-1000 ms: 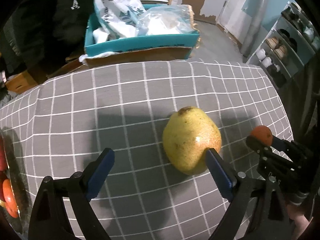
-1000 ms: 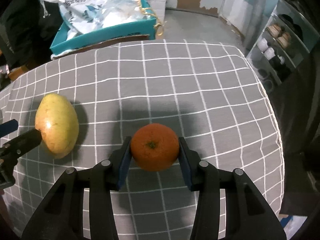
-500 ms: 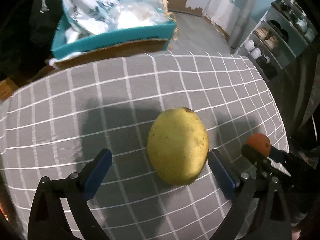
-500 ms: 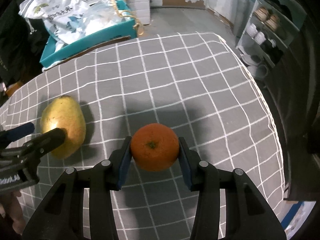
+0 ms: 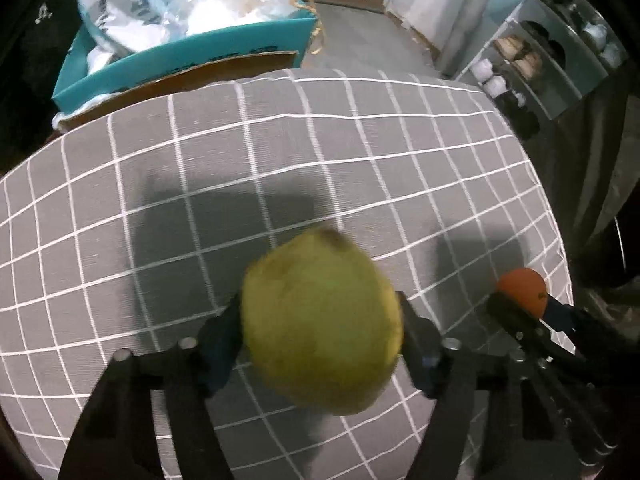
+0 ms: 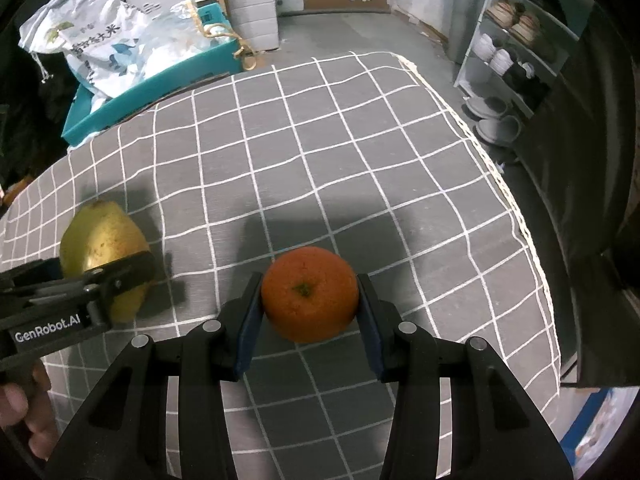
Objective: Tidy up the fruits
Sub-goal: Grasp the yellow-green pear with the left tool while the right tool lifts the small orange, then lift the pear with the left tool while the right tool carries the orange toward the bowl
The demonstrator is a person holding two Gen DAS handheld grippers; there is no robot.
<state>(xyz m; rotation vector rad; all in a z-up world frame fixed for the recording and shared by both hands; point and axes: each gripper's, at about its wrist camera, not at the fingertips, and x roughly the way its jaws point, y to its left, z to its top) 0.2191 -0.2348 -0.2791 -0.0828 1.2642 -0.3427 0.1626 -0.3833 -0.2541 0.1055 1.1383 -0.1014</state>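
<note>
My left gripper is shut on a large yellow-green mango, with a finger on each side, just above the grey checked tablecloth. The mango and left gripper also show at the left of the right wrist view. My right gripper is shut on an orange and holds it over the cloth. The orange shows at the right of the left wrist view in the right gripper.
A teal box with white plastic bags stands beyond the table's far edge. A shelf with shoes is at the right. The table's right edge drops to the floor.
My left gripper has closed around the mango, which was lying between its open fingers. The right gripper keeps holding the orange and has risen a little.
</note>
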